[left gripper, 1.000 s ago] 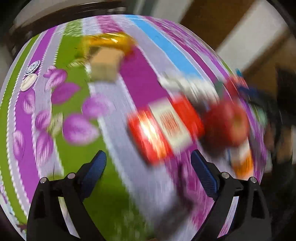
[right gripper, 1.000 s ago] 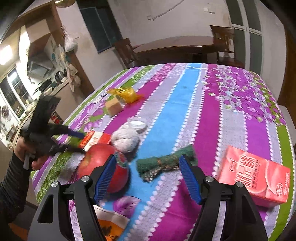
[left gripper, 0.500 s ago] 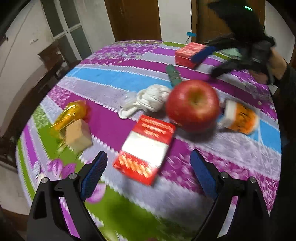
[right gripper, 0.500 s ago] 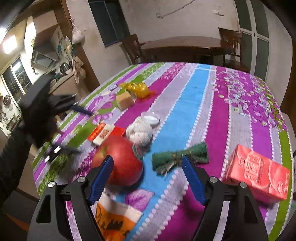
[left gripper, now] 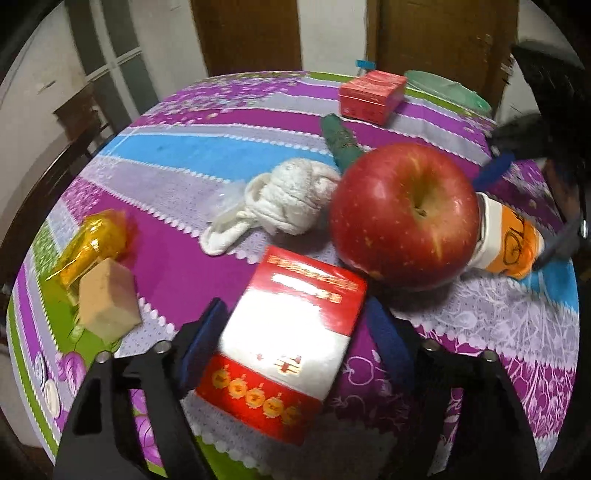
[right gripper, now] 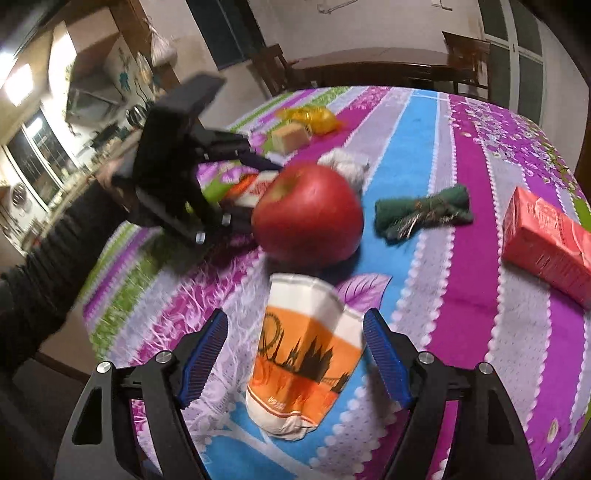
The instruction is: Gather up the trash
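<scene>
While our left gripper (left gripper: 295,339) closes around the red box (left gripper: 284,350), our right gripper (right gripper: 295,354) narrows around the crushed paper cup (right gripper: 303,354), apple (right gripper: 308,212) at twelve o'clock; neither grips yet.

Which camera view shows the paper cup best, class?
The right wrist view: the paper cup lies whole between the right gripper's closing jaws. The left wrist view shows it partly hidden behind the apple.

A striped purple, blue and green tablecloth (right gripper: 476,206) covers the surface. Behind it stand a dark wooden dining table (right gripper: 369,66) with chairs (right gripper: 467,55), wooden doors (left gripper: 251,33), pale walls and a lit kitchen window (right gripper: 33,155).
</scene>
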Available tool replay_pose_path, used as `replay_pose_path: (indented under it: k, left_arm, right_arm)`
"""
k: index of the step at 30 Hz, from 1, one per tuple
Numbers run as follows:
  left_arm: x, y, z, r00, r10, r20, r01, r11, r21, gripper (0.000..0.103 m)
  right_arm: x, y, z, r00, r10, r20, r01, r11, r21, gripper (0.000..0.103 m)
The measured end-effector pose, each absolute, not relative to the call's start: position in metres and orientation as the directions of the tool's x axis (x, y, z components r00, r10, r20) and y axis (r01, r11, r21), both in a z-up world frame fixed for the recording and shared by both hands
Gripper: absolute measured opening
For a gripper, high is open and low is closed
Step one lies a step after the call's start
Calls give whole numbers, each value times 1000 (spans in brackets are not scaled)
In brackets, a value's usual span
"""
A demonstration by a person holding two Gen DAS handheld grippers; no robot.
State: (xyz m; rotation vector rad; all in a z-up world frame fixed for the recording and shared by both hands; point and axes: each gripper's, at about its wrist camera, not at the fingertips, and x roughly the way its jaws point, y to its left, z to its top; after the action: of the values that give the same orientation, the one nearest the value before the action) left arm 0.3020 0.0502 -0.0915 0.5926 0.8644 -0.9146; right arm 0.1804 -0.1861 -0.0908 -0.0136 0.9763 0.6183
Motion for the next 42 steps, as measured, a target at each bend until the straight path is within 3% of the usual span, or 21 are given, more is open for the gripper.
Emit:
replay_pose_path:
  k: [2, 5, 9, 21, 30, 42]
  left_arm:
    - [298, 53, -92, 337, -426, -839, 858, 506, 88, 70]
    - [291, 53, -92, 371, -409, -834, 828, 551, 98, 68]
    - [279, 57, -91, 419, -373, -828, 770, 630, 105, 66]
    - [208, 77, -81, 599, -194, -777, 443, 889, 119, 62]
    - [154, 58, -46, 783, -117, -611, 180, 983, 43, 61]
    - [115, 10, -3, 932, 28, -361, -5, 998, 65, 61]
  right_arm:
    - [176, -185, -95, 429, 454, -781, -485, 845, 225, 73]
    - [171, -184, -94, 456, 434, -777, -470, 859, 204, 56]
    - [164, -178, -93, 477, 419, -772, -478, 861, 172, 46]
    - [144, -176, -96, 567, 386, -727, -445, 887, 124, 31]
    - [116, -181, -75, 712, 327, -621, -385, 922, 44, 30]
    - [89, -206, -14, 880, 256, -401, -281, 960, -2, 30]
